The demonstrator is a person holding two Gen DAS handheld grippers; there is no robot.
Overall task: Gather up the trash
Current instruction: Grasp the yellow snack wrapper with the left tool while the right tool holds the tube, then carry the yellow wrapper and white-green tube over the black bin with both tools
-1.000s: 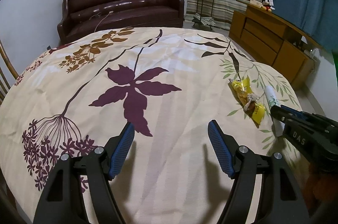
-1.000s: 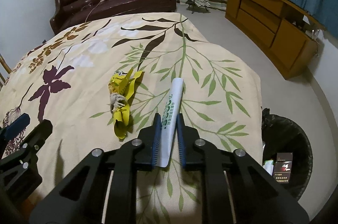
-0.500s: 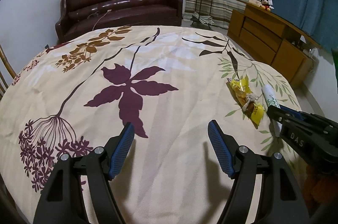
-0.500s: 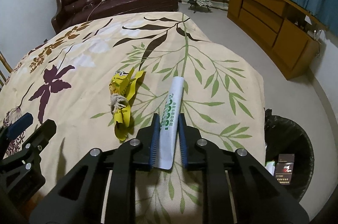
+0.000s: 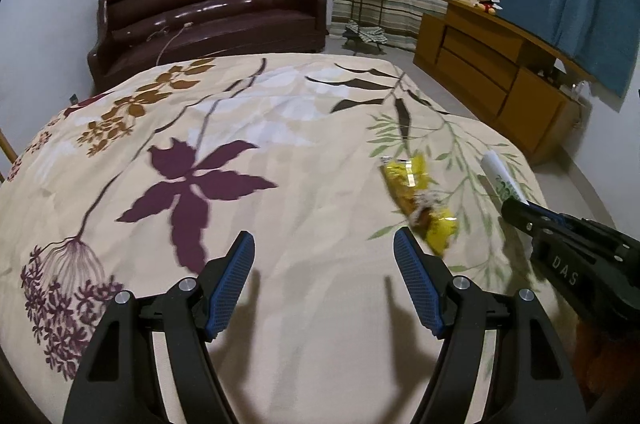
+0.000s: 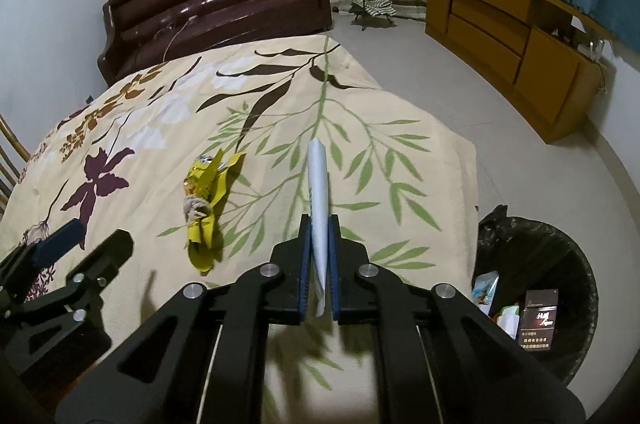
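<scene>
Two risks: right gripper [image 6: 319, 236] fingers just closed, pinching the white paper sleeve [image 6: 318, 179] thinly — it could slip short of the bin [image 6: 576, 256]; left gripper [image 5: 325, 256] fingers open, empty — probably wrapper-bound.

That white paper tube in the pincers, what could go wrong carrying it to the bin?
The right gripper pinches the white paper tube near one end, so it may crumple or slip out on the way. The trash bin sits off the bed's edge, so a drop could land on the floor. The yellow wrapper is still left.
</scene>
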